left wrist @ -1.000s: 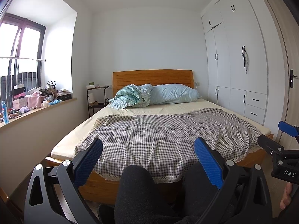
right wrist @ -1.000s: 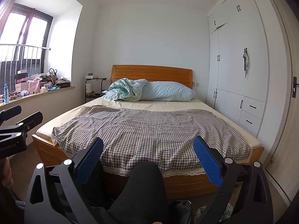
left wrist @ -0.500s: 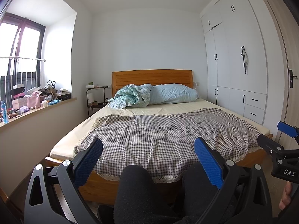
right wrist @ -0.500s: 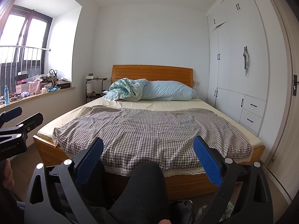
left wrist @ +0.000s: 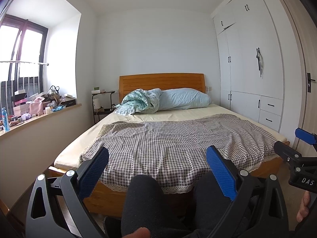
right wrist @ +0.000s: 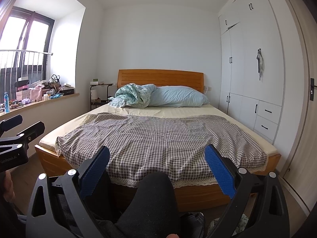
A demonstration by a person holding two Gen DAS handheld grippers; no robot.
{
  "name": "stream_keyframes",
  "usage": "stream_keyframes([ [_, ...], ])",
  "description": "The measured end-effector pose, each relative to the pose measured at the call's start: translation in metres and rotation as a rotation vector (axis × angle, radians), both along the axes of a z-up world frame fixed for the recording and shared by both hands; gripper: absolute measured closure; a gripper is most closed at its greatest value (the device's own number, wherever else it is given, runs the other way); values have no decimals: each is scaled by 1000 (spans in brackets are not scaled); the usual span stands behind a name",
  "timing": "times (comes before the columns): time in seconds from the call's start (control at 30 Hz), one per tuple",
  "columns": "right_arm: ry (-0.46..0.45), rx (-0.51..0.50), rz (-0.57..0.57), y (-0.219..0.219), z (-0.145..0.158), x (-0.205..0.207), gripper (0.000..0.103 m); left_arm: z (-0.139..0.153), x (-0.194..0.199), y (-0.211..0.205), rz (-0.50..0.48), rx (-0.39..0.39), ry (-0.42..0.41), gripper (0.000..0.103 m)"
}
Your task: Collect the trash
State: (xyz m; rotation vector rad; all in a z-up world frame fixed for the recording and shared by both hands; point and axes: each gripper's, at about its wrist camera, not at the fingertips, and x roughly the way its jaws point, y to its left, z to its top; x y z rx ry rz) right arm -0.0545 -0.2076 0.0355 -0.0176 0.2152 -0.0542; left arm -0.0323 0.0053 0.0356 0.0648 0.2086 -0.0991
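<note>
Both my tongs are spread wide and hold nothing: left tongs (left wrist: 157, 170), right tongs (right wrist: 157, 168). I see no sure trash; the messy windowsill (left wrist: 39, 115) is far off to their left. I might grab good things there by mistake.

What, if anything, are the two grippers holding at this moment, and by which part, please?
Nothing is held. The left gripper and the right gripper are both open and empty, pointing toward the bed.
</note>
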Motion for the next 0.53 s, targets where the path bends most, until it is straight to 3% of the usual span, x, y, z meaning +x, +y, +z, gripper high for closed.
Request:
stream_keyframes([
  [0.23,5,12,-8,-4,-2,2,10,-11,3,-5,-18,27,11,7],
  [0.3,5,7,-16,-5,-4,6,10,-15,14,-1,-23,-1,31,7],
  [0.43,8,-3,-49,-14,-11,35,10,-16,57,12,0,-71,45,7],
  [0.53,86,6,-40,-29,-24,90,10,-22,124,25,38,-88,48,7],
])
